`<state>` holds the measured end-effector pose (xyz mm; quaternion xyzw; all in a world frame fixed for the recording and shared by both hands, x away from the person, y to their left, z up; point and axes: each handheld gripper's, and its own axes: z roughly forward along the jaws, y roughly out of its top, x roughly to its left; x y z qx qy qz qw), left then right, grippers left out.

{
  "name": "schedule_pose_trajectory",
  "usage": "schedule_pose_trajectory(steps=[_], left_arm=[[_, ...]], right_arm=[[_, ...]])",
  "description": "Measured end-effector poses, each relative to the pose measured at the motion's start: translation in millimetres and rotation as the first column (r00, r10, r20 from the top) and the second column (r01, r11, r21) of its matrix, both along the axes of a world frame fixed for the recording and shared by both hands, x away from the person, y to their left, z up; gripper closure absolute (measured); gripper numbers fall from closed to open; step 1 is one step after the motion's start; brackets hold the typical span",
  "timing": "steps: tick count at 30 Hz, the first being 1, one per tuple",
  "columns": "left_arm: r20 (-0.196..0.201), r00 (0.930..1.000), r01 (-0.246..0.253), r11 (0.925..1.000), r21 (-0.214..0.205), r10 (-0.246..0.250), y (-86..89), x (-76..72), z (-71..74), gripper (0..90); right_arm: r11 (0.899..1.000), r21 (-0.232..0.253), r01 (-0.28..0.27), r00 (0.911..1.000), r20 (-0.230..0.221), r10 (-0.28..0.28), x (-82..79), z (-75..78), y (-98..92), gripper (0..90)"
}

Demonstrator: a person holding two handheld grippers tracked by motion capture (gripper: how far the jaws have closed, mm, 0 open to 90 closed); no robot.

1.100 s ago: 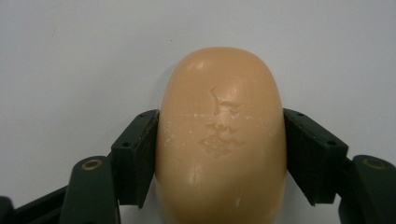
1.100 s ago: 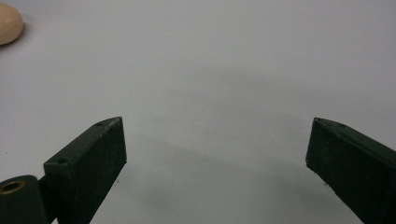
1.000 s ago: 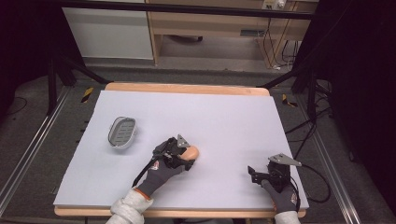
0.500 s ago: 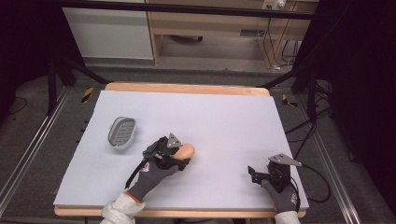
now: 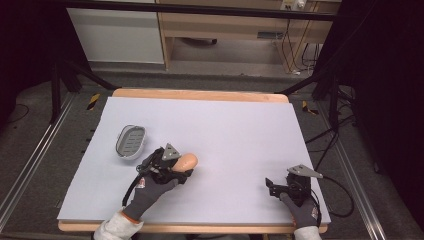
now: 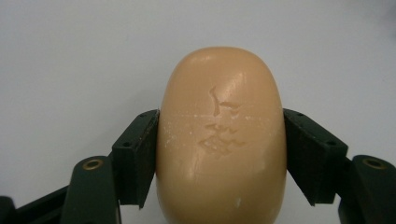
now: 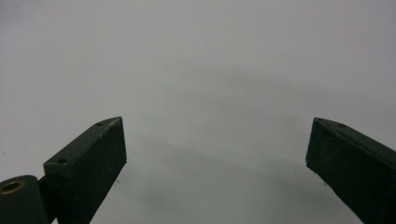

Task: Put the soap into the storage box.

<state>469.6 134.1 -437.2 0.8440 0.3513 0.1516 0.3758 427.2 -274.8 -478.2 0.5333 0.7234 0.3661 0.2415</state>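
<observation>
- The left gripper (image 5: 181, 165) has moved a little to the left and closer to the soap dish (image 5: 131, 142) since the earlier pictures. It has carried the soap (image 5: 184, 161) along with it.
- The right gripper (image 5: 272, 186) has stayed in the same spot near the front right of the table (image 5: 240, 125).
- The soap dish has not moved.
- The left gripper is squeezing the soap. In the left gripper view, one black jaw presses on each side of the soap (image 6: 220, 140).
- The soap is a smooth, round, peach-colored bar with small marks on top. It is in the left gripper, near the front left of the table, just to the right of the soap dish and not touching it.
- The right gripper (image 7: 215, 154) has its jaws spread wide apart with nothing between them. It sits low over the bare white table top (image 7: 196, 60).
- There is one bar of soap.
- There is one soap dish. It is grey and oval, with lines inside.
- There are two grippers, one in each gloved hand.
- There is one table, white on top with a wooden edge.
</observation>
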Motion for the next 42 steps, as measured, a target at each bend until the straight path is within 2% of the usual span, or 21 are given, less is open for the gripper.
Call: schedule_pose_trajectory(steps=[11,18,27,29,41,42], left_arm=[[0.023,0.9974,-0.067,0.9967,-0.045,0.068,31.6,-5.7,10.9,31.3],[0.027,0.9913,-0.126,0.9886,-0.082,0.129,50.7,-3.2,16.4,31.3],[0.048,0.9827,-0.173,0.9792,-0.106,0.179,67.6,1.1,23.8,31.3],[0.053,0.9789,-0.19,0.9752,-0.114,0.197,74.2,3.9,26.2,31.3],[0.063,0.961,-0.26,0.9571,-0.129,0.269,98.9,17.4,32.5,31.3],[0.065,0.956,-0.276,0.9521,-0.132,0.286,103.9,20.0,32.7,31.4]], right_arm=[[1.0,-0.004,-0.007,1.0,-0.002,0.007,-0.6,-0.5,0.8,5.3],[1.0,-0.004,-0.011,0.9999,0.005,0.011,-1.4,0.6,1.2,5.3],[1.0,0.001,-0.017,0.9999,0.0,0.017,-2.0,1.0,2.9,5.3],[1.0,-0.012,-0.021,0.9998,0.007,0.021,-1.2,0.1,2.7,5.3],[1.0,-0.019,-0.024,0.9997,0.008,0.024,-0.7,-0.3,2.3,5.3],[1.0,-0.01,-0.021,0.9998,0.003,0.021,-0.9,0.1,2.5,5.3]])
